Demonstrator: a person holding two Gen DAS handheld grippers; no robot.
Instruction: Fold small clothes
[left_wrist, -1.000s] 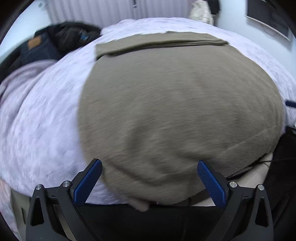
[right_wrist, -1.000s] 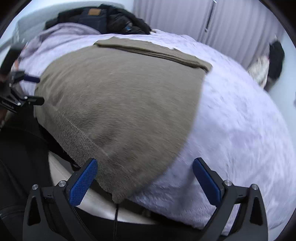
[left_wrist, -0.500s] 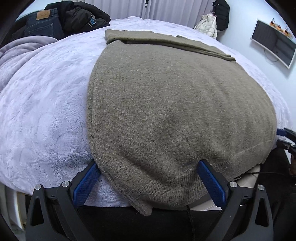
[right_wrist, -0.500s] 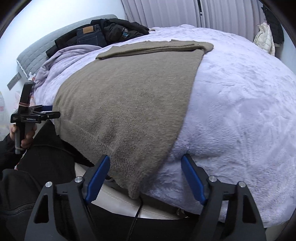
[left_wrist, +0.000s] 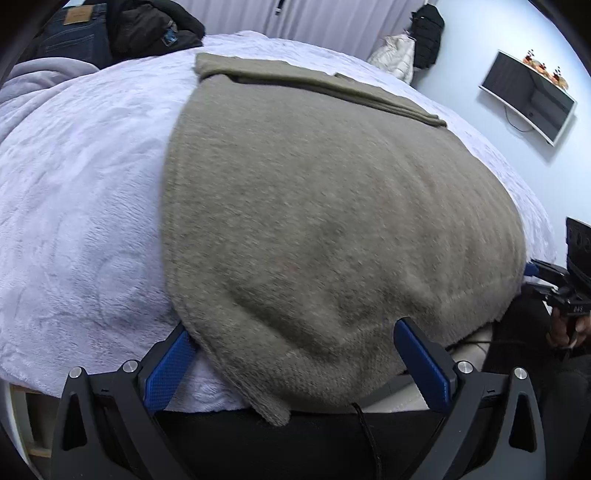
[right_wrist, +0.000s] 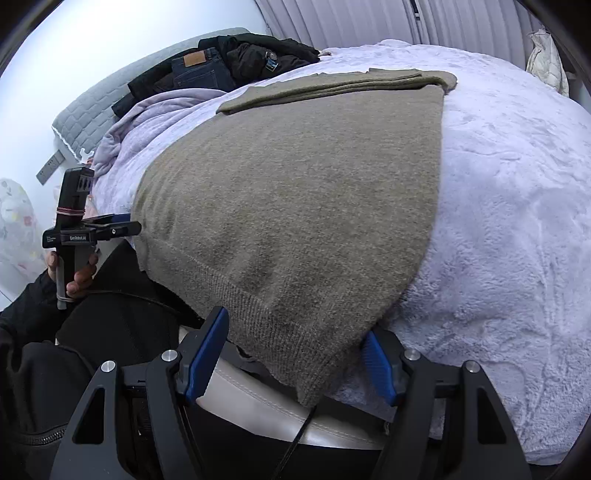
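An olive-brown knit sweater (left_wrist: 332, 221) (right_wrist: 295, 206) lies flat on the lavender fleece blanket (left_wrist: 81, 206) (right_wrist: 509, 206), its far end folded over into a band. The hem hangs over the bed's near edge. My left gripper (left_wrist: 295, 365) stands wide open astride the hem's left corner, and its pads (left_wrist: 168, 369) are clear of the cloth. My right gripper (right_wrist: 293, 358) has the hem's right corner between its jaws, which are closing but still apart. Each gripper also shows at the other view's edge: the left gripper (right_wrist: 92, 229) in a hand, the right gripper (left_wrist: 554, 280).
Dark jackets and jeans (left_wrist: 110, 33) (right_wrist: 221, 62) are piled at the bed's head by a grey headboard (right_wrist: 92, 107). A monitor (left_wrist: 528, 96) hangs on the wall, with coats (left_wrist: 406, 51) beside the curtains. The cream bed frame (right_wrist: 258, 398) and a black cable run below the hem.
Both grippers have dropped closer to the hem and tilted up, bringing the room into view. The right jaws have narrowed around the right corner. The left jaws stay wide.
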